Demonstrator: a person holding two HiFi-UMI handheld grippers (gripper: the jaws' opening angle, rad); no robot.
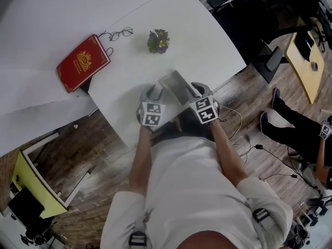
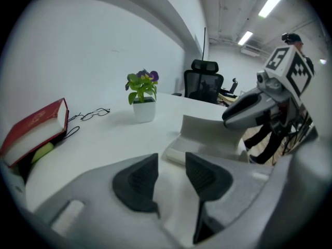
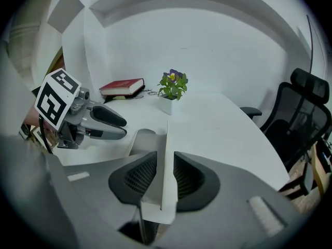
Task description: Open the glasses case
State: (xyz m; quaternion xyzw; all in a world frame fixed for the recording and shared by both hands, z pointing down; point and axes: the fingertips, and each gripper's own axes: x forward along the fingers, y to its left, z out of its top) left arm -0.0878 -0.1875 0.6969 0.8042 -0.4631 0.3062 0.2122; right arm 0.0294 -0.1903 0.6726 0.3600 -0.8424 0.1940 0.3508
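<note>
**Head view.** White table [image 1: 207,40]. At the far left lie a red book [image 1: 83,62] and a pair of glasses [image 1: 120,33], with a small potted plant [image 1: 158,40] beside them. The glasses case [image 1: 176,84] is pale and lies open near the table's near edge. The left gripper [image 1: 154,93] and the right gripper [image 1: 196,91] sit on either side of it.

**Left gripper view.** The jaws are apart and the pads press on nothing. The near end of the case base lies just beyond the tips. The raised lid [image 2: 212,126] is to the right, and an office chair [image 2: 203,82] stands behind the table.

**Right gripper view.** The lid stands edge-on between the pads. The jaws are slightly parted and sit loosely on it. The base extends to the left, near the other gripper.
</note>
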